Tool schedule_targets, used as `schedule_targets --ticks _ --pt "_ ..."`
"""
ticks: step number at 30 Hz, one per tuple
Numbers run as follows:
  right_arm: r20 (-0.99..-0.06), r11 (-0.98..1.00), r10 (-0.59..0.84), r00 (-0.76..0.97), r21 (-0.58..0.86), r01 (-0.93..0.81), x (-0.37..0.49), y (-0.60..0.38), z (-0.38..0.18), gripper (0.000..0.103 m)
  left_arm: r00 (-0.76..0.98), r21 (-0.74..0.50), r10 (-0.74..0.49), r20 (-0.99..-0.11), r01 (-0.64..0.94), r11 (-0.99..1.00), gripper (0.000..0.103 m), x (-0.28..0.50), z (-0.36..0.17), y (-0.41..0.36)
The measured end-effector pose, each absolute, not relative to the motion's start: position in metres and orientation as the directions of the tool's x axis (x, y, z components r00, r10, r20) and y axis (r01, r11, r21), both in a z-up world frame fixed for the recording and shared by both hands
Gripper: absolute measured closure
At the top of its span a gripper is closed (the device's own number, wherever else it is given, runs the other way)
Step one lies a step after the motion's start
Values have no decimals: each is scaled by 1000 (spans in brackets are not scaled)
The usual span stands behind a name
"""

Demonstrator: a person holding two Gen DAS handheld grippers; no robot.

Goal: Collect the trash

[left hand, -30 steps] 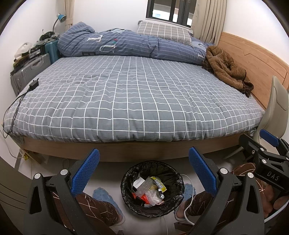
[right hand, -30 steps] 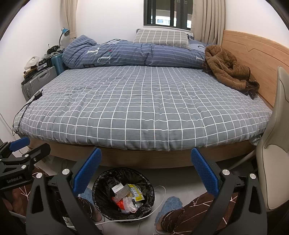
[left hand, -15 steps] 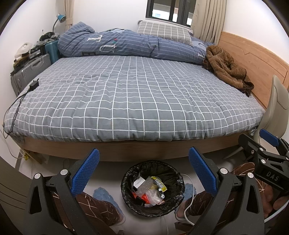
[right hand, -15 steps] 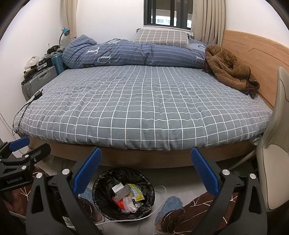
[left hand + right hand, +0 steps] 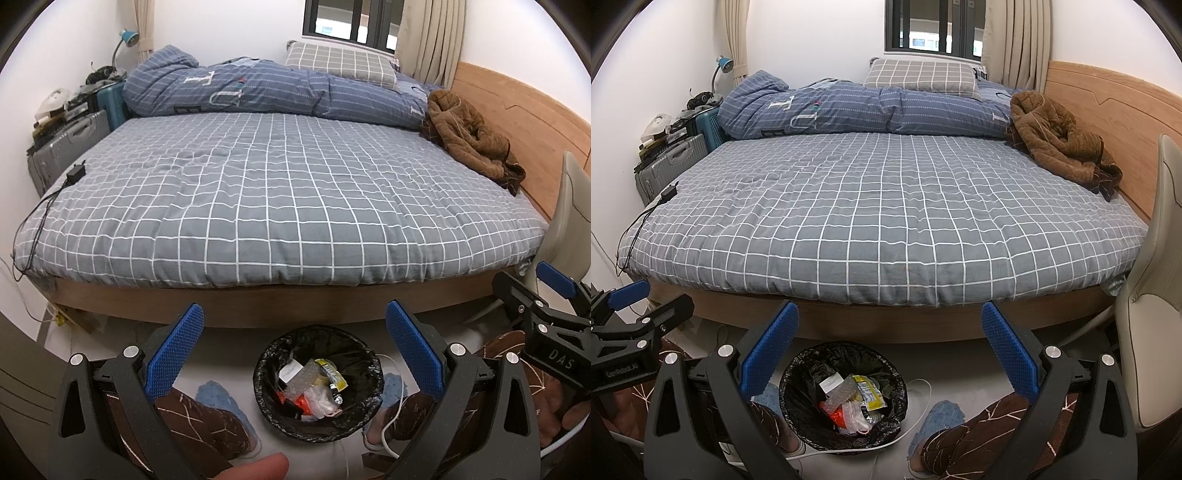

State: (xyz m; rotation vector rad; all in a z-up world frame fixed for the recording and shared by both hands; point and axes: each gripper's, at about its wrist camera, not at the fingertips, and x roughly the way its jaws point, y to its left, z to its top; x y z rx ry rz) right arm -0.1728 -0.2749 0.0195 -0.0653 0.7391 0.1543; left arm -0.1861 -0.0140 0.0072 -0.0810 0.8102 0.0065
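Checked bedspread point(image 5: 288, 199) lies bare; wrappers point(image 5: 314, 387) sit in the lined trash bin point(image 5: 317, 334). Left gripper point(image 5: 295, 354) and right gripper point(image 5: 890, 354) hang wide-jawed, empty, likely finished.

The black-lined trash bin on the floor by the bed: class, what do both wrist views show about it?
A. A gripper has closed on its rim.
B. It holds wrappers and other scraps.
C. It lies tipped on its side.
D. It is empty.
B. The trash bin stands upright with wrappers inside, while the left gripper and right gripper hang open above it.
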Motion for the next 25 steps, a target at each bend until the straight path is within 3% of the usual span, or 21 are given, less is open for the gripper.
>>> schedule_targets --ticks 25 --pt "-676 986 121 727 -5 -168 -173 -269 15 8 690 -93 -64 -721 -4 996 6 -187 8 -19"
